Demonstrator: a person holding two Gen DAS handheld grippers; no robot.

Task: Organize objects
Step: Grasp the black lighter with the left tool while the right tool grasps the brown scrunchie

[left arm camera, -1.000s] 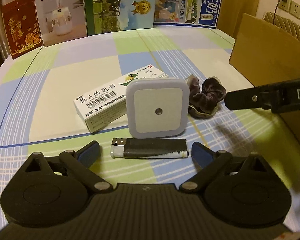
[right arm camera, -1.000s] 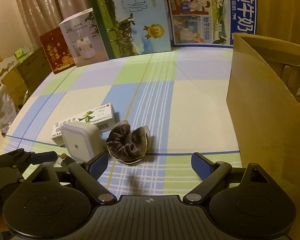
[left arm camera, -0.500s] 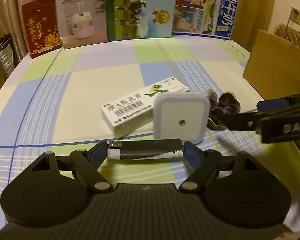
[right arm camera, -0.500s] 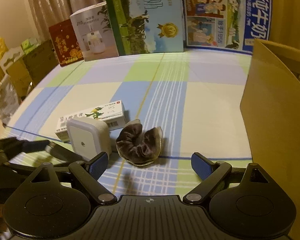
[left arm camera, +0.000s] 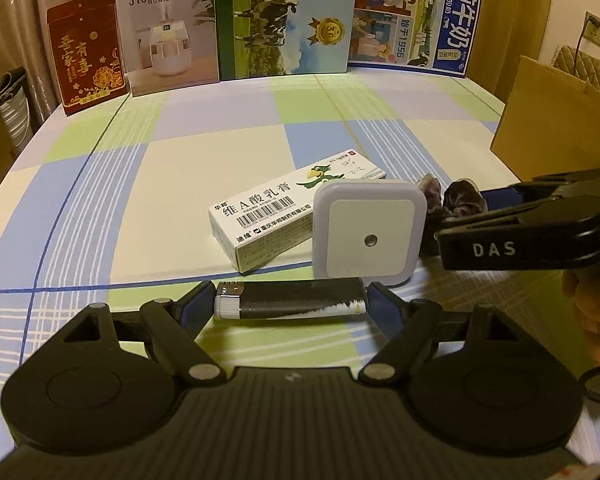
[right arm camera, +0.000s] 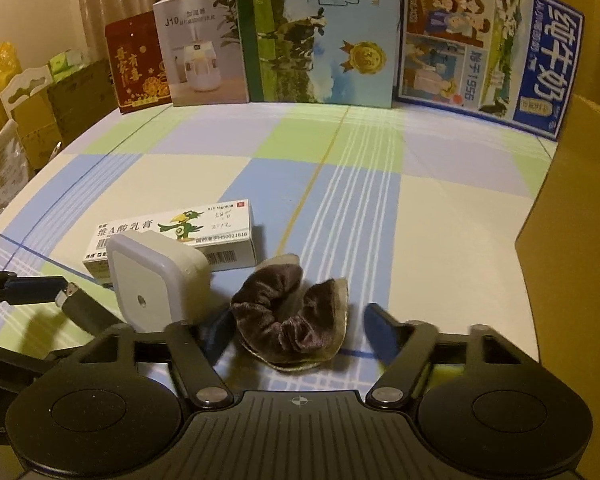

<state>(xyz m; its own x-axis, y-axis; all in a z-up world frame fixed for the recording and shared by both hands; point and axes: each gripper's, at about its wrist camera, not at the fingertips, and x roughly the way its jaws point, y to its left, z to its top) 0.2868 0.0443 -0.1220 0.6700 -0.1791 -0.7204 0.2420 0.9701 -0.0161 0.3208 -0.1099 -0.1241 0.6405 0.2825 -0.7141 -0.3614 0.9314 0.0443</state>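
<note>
Since a second ago our left gripper point(left arm camera: 290, 300) has closed in until its blue pads flank the lighter point(left arm camera: 290, 299) end to end; whether they already pinch it we cannot tell, so the pick is near but unconfirmed. Our right gripper point(right arm camera: 296, 330) has come down with its jaws wide, straddling the brown scrunchie point(right arm camera: 290, 320) without gripping it. At twelve o'clock of the lighter, the white night light point(left arm camera: 369, 233) stands upright, just beside it; the ointment box point(left arm camera: 288, 216) lies at eleven, behind. At two o'clock, well apart, waits the cardboard box point(left arm camera: 556, 132), probably the destination. Both grippers work close together, crowding the night light.
</note>
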